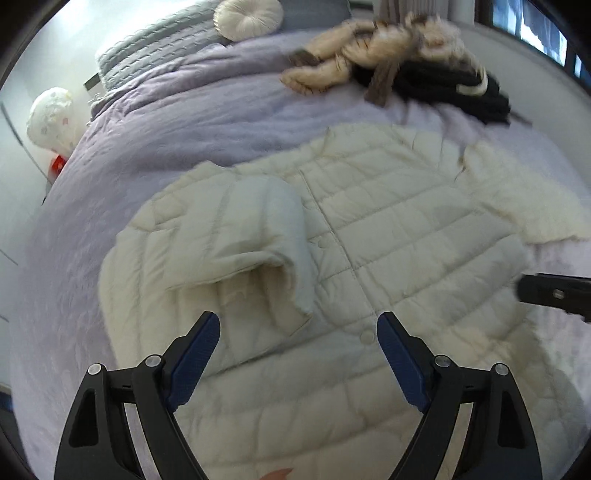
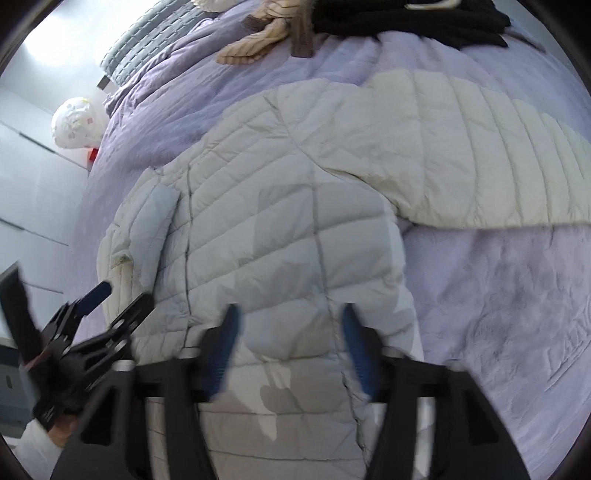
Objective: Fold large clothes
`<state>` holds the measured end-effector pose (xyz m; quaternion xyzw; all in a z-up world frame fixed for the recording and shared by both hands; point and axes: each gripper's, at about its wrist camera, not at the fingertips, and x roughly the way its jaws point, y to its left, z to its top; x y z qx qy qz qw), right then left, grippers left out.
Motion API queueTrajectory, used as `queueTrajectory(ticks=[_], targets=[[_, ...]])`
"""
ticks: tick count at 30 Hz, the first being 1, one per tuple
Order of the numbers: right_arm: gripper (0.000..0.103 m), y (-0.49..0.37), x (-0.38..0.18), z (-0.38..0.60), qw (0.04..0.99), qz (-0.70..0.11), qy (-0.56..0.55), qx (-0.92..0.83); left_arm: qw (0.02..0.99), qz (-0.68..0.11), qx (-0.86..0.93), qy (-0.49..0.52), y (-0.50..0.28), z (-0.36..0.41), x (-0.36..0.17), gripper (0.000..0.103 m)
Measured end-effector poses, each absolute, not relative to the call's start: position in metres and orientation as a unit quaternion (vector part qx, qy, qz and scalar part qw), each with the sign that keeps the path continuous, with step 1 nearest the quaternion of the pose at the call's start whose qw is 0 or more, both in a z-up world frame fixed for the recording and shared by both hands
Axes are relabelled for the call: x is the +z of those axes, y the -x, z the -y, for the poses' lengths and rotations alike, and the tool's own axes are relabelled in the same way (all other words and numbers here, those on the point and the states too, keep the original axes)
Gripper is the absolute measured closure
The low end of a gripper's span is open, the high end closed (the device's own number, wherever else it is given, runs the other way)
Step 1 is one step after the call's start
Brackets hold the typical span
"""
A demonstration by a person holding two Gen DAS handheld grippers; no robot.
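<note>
A cream quilted puffer jacket (image 1: pixel 388 236) lies spread on a lilac bed, front up with snap buttons down the middle. Its left sleeve (image 1: pixel 258 236) is folded inward across the chest. Its right sleeve (image 2: pixel 480 155) lies stretched out to the right. My left gripper (image 1: pixel 298 332) is open and empty, hovering over the jacket's lower front just below the folded sleeve's cuff. My right gripper (image 2: pixel 290 325) is open and empty, above the jacket's right hem side. The left gripper also shows in the right wrist view (image 2: pixel 122 291), and the right gripper's tip shows in the left wrist view (image 1: pixel 546 291).
The lilac bedspread (image 1: pixel 184 122) covers the bed. A beige knit garment (image 1: pixel 369 51) and a black garment (image 1: pixel 454 92) lie beyond the jacket. A round white cushion (image 1: pixel 247 16) and grey pillow (image 1: pixel 155 48) sit at the head. A white printed bag (image 1: pixel 51 114) stands beside the bed.
</note>
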<state>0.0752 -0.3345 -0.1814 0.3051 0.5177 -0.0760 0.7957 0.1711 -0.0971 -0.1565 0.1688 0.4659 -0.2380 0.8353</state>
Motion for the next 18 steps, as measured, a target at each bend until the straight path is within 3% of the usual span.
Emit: queueTrajectory(ticks=[4,5,8,14,18], targets=[[0.015,-0.106,-0.164,0.303,0.823,-0.509,-0.246,-0.050,0.860,-0.465,-0.174,-0.116,-0.192,0.041,-0.146,0.015],[0.009,-0.114,-0.162,0.294,0.829,-0.508,-0.229,-0.043,0.863,-0.470,-0.152,-0.105,-0.201,0.027,-0.147,0.015],[0.000,-0.147,-0.150,0.246,0.856,-0.501,-0.129,-0.008,0.867,-0.487,-0.069,-0.072,-0.237,-0.020,-0.158,0.015],[0.000,-0.205,-0.156,0.142,0.870,-0.479,0.118,0.001,0.870,-0.490,-0.001,-0.053,-0.279,-0.057,-0.188,0.015],[0.000,-0.231,-0.179,0.101,0.856,-0.469,0.218,-0.006,0.861,-0.506,-0.002,-0.050,-0.290,-0.056,-0.209,0.015]])
